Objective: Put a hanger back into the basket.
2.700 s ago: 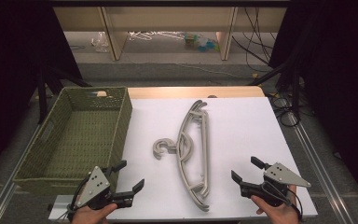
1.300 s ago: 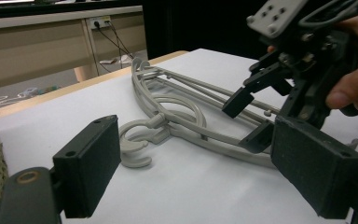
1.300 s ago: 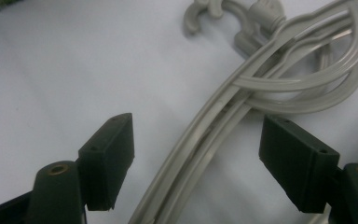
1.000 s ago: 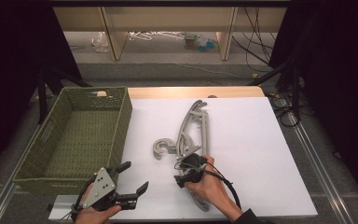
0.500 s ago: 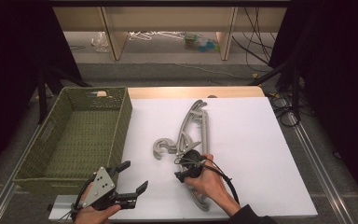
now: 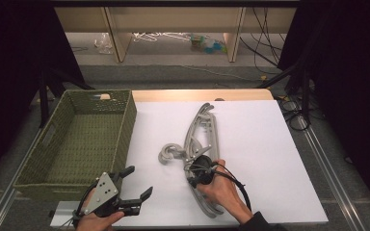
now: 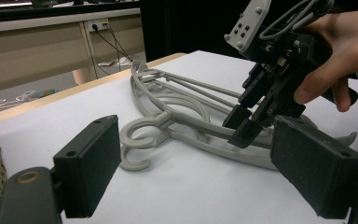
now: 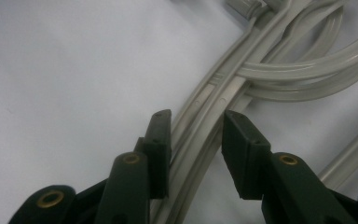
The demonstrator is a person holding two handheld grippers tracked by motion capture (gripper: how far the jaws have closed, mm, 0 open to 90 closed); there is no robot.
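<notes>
so the right gripper [image 6: 196,169] swung in from the table's 5 o'clock corner to the grey hangers [image 6: 200,139] near the middle, jaws now straddling one hanger's arm, while the hangers tilted slightly clockwise.

From the high view, the right hand [image 6: 221,192] covered the right tongs [image 6: 196,172] and part of the grey hangers [image 6: 203,126]. The right gripper view cut those hangers off at its edges. How many hangers lay stacked could not be told.
</notes>
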